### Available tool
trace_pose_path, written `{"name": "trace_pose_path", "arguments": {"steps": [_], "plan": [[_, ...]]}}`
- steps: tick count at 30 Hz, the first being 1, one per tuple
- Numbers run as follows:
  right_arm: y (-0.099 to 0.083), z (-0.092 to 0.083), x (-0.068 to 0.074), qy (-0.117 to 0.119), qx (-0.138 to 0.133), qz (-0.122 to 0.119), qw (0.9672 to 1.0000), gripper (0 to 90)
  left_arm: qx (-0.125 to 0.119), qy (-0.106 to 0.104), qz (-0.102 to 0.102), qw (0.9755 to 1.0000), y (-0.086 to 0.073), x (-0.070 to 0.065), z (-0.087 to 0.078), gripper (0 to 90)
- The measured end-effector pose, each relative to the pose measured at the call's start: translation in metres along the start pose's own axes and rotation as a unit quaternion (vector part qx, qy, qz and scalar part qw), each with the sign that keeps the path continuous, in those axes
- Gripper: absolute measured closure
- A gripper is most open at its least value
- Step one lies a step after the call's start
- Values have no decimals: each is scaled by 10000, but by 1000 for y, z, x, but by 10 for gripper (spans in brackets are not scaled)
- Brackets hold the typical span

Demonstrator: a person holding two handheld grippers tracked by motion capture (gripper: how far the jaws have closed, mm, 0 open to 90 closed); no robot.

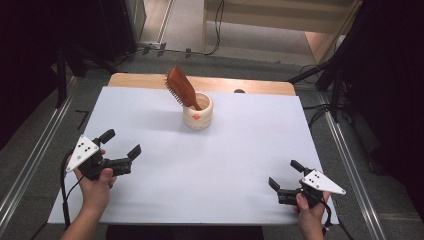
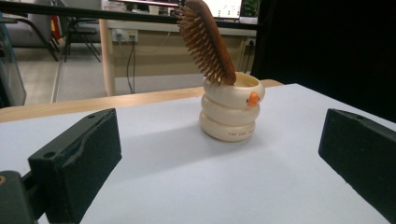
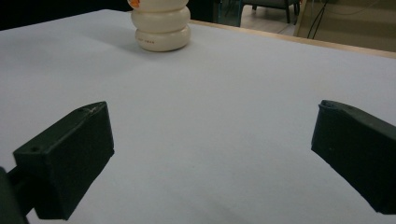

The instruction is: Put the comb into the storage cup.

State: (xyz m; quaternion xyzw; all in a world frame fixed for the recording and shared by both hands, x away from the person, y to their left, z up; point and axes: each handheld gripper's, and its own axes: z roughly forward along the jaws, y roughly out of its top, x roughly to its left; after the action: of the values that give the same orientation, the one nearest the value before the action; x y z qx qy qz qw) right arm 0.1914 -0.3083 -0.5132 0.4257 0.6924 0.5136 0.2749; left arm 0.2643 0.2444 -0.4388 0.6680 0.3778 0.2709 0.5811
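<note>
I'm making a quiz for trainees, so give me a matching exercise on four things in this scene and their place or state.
Things:
1. hairbrush
2. cream cup
3. left gripper
4. right gripper

Place or state:
a. open, at the table's near right
b. leaning bristle end up, handle inside the holder
c. open, at the table's near left edge
d. upright on the white table, towards its far side

Pairs: 1-b, 2-d, 3-c, 4-a

High view: fixed above the near edge, facing forward and down over the whole bench (image 1: 240, 165). Left gripper view: low at 8 o'clock, facing the cup (image 2: 231, 112) closely. Right gripper view: low at 4 o'clock, farther off. All views share the cup.
</note>
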Motion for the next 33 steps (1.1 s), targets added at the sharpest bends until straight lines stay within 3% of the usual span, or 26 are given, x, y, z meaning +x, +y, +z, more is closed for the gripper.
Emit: {"name": "trace_pose_path", "arguments": {"steps": [17, 33], "plan": [[0, 1, 1, -44, 24, 16, 10000, 0, 111, 201, -10, 9997, -22, 10, -28, 0], [-1, 1, 1, -61, 25, 11, 10000, 0, 318, 463, -21, 9984, -42, 28, -41, 0]]}}
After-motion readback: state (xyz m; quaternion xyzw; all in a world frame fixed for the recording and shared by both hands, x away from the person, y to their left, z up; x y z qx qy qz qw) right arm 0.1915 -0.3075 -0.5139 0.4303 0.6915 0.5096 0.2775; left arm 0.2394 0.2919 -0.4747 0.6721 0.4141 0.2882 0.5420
